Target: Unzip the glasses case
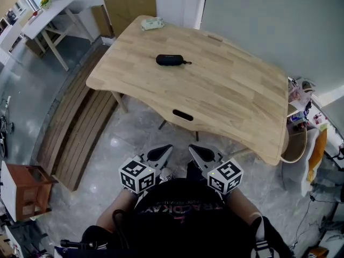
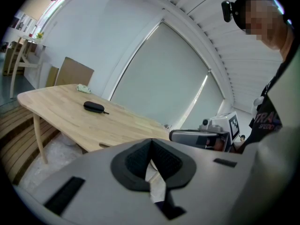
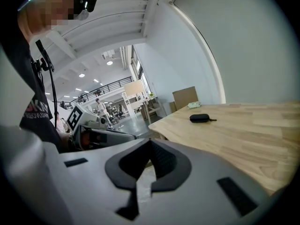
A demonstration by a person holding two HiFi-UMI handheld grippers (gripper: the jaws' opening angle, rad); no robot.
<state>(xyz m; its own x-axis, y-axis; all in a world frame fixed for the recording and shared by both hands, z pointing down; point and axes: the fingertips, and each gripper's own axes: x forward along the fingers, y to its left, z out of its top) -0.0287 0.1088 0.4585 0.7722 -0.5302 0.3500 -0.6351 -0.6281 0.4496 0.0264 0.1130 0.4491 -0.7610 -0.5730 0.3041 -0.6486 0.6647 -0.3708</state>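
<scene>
A black zipped glasses case (image 1: 170, 60) with a short pull cord lies closed on the far part of the wooden table (image 1: 226, 95). It also shows small in the left gripper view as the glasses case (image 2: 93, 107) and in the right gripper view as the glasses case (image 3: 199, 118). My left gripper (image 1: 163, 153) and right gripper (image 1: 200, 153) are held close to the person's body, off the table's near edge and far from the case. Both are shut with nothing between the jaws.
A pale green cloth-like object (image 1: 152, 23) lies at the table's far corner. A cardboard sheet (image 1: 129, 4) leans on the wall behind. A slatted wooden bench (image 1: 75, 128) runs along the table's left, a chair (image 1: 295, 138) stands at its right, and clutter sits at the far right.
</scene>
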